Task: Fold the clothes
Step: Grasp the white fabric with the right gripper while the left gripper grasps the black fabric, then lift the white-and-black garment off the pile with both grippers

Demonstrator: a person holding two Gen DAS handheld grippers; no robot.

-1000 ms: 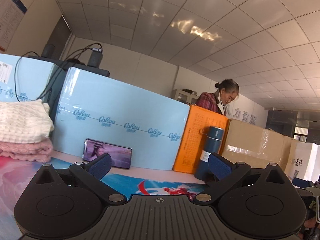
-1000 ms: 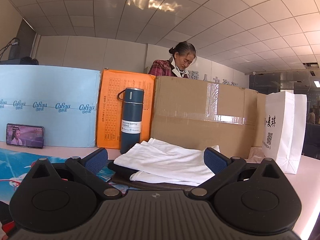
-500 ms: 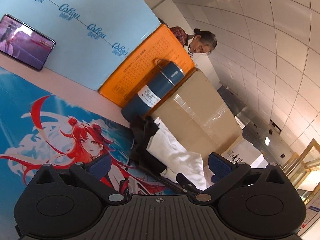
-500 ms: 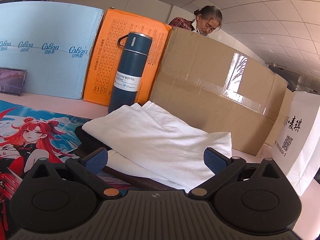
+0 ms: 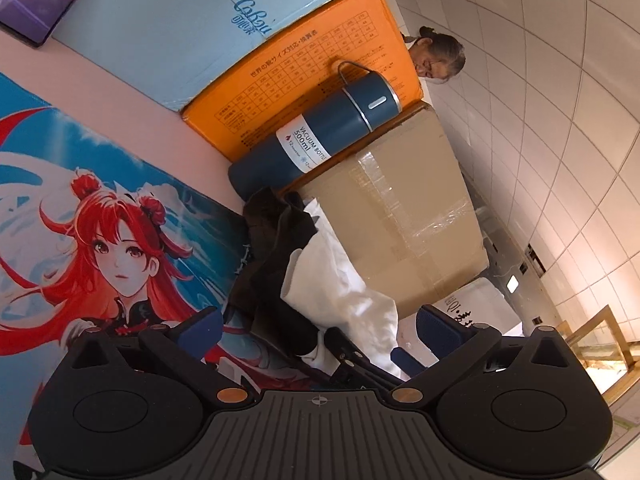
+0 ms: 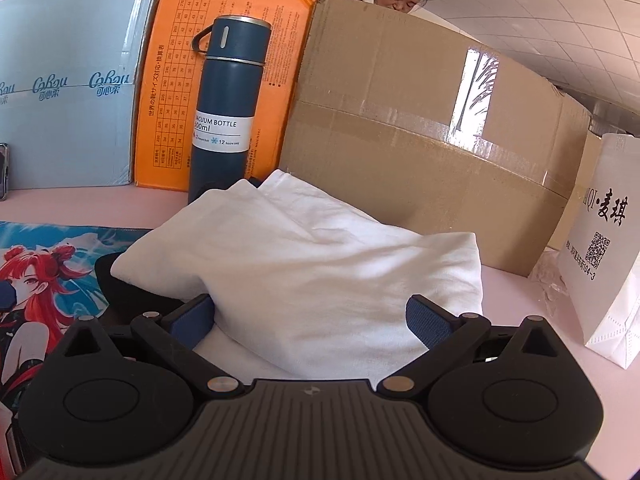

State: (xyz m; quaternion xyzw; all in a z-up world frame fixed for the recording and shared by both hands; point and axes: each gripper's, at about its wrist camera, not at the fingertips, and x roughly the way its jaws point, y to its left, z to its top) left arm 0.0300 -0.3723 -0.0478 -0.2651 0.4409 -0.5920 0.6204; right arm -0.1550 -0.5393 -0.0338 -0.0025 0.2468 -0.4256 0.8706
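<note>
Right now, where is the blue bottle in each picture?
Left wrist view: the blue bottle lies slanted across the upper middle, because the camera is tilted.
Right wrist view: the bottle stands upright, upper left of centre.
Shared landmark: the orange box right behind it.

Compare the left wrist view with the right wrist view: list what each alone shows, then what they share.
Only the left wrist view: the whole phone leaning on the blue box, and the open left hand-held gripper over the mat.

Only the right wrist view: the full white paper bag, and the open right hand-held gripper straddling the white garment.

Both: the white garment lying on a dark garment, the vacuum bottle, the orange box, the cardboard box and the anime mat.
</note>
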